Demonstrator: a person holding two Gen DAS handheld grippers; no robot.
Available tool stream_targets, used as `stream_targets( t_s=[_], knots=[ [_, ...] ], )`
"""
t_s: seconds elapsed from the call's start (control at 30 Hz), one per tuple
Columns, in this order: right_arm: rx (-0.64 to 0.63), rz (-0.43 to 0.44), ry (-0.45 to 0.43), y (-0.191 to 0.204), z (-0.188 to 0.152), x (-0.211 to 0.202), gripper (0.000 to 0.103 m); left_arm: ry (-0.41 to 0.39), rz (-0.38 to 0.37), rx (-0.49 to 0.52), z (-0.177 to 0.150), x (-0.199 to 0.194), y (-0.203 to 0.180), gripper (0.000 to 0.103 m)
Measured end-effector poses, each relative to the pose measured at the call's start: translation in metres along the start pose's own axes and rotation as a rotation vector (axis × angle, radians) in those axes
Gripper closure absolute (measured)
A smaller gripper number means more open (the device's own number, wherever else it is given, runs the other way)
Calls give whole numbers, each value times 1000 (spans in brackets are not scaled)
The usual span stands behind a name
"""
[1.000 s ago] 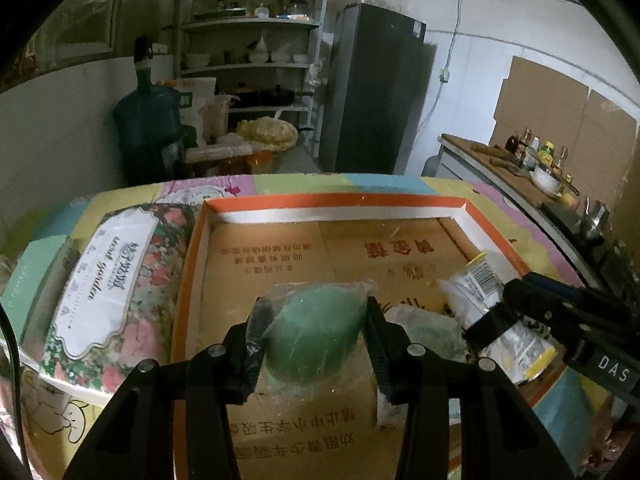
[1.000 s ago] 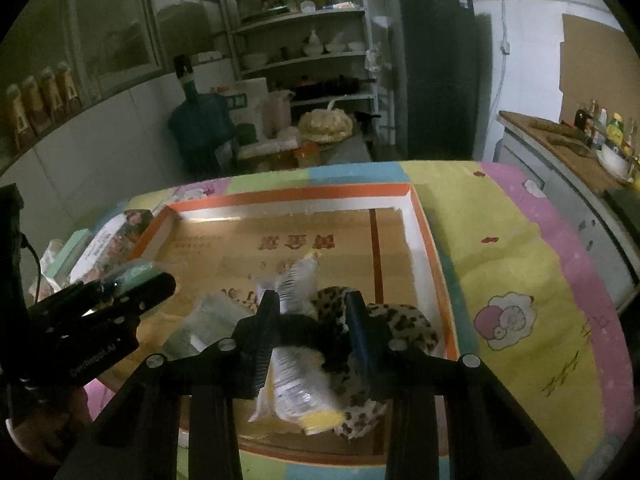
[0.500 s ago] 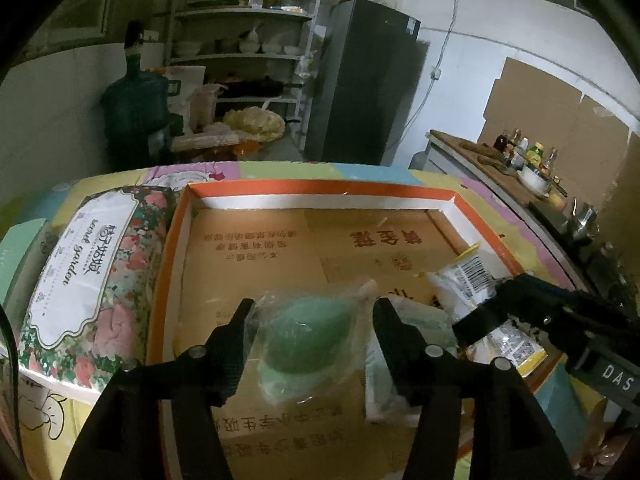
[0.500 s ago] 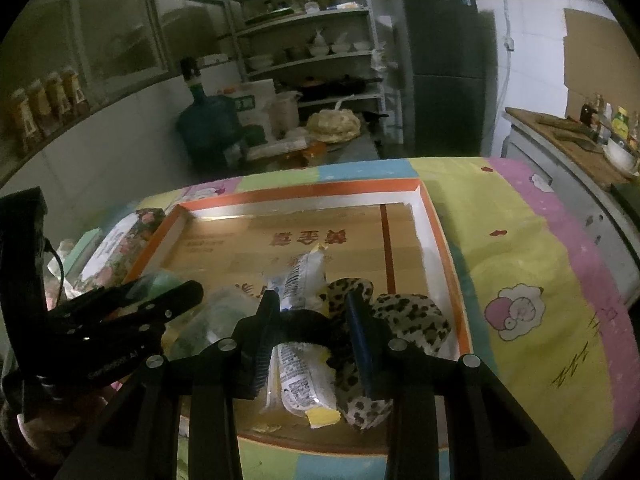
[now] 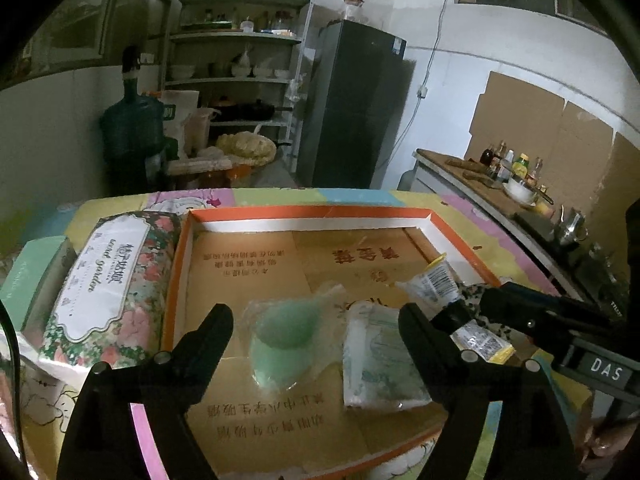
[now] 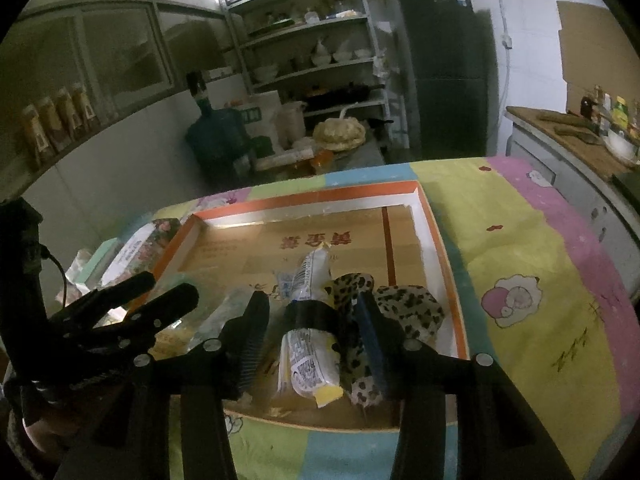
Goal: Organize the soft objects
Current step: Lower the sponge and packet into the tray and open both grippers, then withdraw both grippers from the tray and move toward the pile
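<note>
- Left wrist view looks down into the shallow cardboard tray (image 5: 312,214), orange rim, white inner walls, brown printed floor, sitting on a counter (image 6: 520,248) covered with a pastel patchwork cloth with cartoon sheep.
- In the tray: a green sponge (image 5: 282,338), rounded and teardrop-ish, sealed in crinkly clear plastic. It lies flat on the tray floor between the left claw (image 5: 316,330) fingers, but nothing touches it. That claw's jaws have just been opening and now stand wide apart.
- Just beside the sponge is a flat wipes pack (image 5: 380,360), pale green and white, soft and a bit puffy.
- Right wrist view shows what the left one mostly misses: a leopard-print fabric piece (image 6: 400,308), floppy and bunched up, in the tray's near right corner, with a clear snack bag (image 6: 308,320) lying next to it. The bag has white print, a yellow corner tab, and a black band around its middle.
- Right claw (image 6: 312,332) has also just been opening. Its fingers sit either side of the bag and the fabric with gaps showing, so not clamped on anything.
- Only the left view gets a good look at the floral tissue pack (image 5: 108,284), shiny wrapper, outside the tray against its left wall, plus a mint green box (image 5: 32,272) beyond that.
</note>
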State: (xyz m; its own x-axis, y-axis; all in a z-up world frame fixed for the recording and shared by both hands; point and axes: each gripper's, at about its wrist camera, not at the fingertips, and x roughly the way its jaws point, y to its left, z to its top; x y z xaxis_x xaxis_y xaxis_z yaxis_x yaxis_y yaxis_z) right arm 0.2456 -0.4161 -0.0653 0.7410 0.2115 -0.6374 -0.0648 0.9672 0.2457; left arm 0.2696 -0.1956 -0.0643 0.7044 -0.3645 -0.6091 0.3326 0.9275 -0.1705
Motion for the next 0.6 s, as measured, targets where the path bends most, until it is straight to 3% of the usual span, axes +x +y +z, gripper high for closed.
stream_targets(
  t_s=[0.13, 0.23, 0.6],
  knots=[
    [8, 7, -11, 0, -3, -8, 56, -58, 4, 15, -4, -16, -2, 14],
    [8, 2, -21, 4, -7, -15, 46, -81, -7, 38, -3, -27, -5, 12],
    [1, 7, -80, 23, -23, -44, 45, -153, 30, 122, -10, -68, -14, 11]
  ],
)
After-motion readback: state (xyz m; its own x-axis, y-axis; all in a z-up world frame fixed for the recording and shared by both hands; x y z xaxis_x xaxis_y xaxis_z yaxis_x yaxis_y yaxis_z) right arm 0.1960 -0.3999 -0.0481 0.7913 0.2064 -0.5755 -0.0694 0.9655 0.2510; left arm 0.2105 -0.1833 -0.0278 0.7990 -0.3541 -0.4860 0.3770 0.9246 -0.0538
